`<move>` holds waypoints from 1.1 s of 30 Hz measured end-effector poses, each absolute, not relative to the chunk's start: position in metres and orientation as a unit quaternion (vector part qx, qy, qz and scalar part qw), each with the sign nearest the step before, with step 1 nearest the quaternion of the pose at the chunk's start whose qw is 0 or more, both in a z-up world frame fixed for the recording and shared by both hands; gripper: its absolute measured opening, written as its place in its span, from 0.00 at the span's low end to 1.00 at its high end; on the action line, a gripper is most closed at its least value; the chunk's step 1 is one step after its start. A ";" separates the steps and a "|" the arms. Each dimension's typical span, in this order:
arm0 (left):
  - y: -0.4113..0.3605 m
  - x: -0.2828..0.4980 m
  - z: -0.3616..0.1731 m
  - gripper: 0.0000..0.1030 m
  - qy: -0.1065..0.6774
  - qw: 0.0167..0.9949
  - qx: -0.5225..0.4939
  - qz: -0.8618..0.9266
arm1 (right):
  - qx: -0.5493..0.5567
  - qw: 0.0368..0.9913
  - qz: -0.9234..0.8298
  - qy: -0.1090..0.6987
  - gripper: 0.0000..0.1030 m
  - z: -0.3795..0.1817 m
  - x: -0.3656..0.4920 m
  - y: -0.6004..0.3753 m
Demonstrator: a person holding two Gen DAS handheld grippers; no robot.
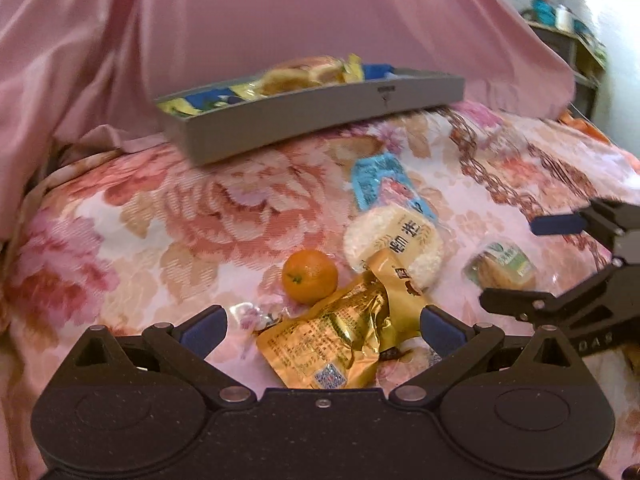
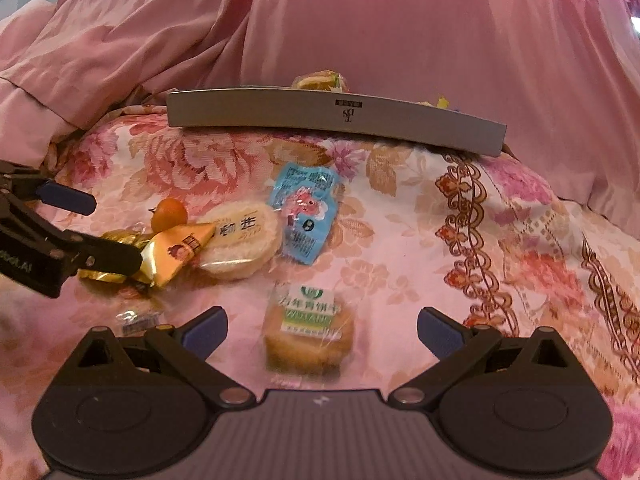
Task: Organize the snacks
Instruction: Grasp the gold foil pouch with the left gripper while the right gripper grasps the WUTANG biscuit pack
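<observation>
1. Here the gold foil packet (image 1: 340, 336) lies on the floral cloth (image 1: 160, 220) between the spread fingers of the left gripper (image 1: 324, 328), touched by neither pad.
2. Just beyond it sit a small orange (image 1: 310, 276) and a round rice cracker (image 1: 394, 246), the packet's tip overlapping the cracker; a blue packet (image 1: 384, 184) lies behind.
3. The wrapped biscuit (image 2: 308, 332) rests between the parted fingers of the right gripper (image 2: 322, 332), ungripped.
4. Farther back, the grey tray (image 1: 304, 120) holds several snacks against the pink fabric (image 1: 280, 12).
</observation>
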State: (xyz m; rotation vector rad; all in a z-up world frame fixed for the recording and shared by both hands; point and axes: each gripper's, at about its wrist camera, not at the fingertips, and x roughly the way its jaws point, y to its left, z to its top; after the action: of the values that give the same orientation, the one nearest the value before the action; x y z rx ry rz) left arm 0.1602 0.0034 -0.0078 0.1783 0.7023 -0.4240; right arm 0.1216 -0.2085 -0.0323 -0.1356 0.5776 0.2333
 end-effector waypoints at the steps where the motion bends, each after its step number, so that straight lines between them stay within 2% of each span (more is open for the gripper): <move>1: 0.004 0.164 -0.008 0.99 0.348 0.908 0.090 -0.216 | -0.067 0.949 0.116 0.285 1.00 -0.033 0.124 -0.209; 16: -0.016 0.187 -0.009 0.99 0.374 0.867 0.145 -0.296 | -0.043 0.941 0.134 0.307 1.00 -0.049 0.140 -0.211; 18: -0.020 0.187 -0.012 0.96 0.382 0.861 0.153 -0.300 | -0.041 0.941 0.135 0.308 1.00 -0.049 0.141 -0.212; 23: -0.017 0.187 -0.012 0.90 0.393 0.860 0.141 -0.292 | -0.039 0.941 0.136 0.309 1.00 -0.050 0.141 -0.212; 33: -0.016 0.162 -0.008 0.89 0.434 0.852 0.104 -0.273 | -0.040 0.941 0.134 0.308 1.00 -0.049 0.140 -0.212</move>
State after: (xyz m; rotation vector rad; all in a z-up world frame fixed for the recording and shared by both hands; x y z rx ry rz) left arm 0.1624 -0.0156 -0.0082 0.2181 0.9137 -0.5743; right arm 0.1403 -0.2117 -0.0489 -0.0823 0.6281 0.2730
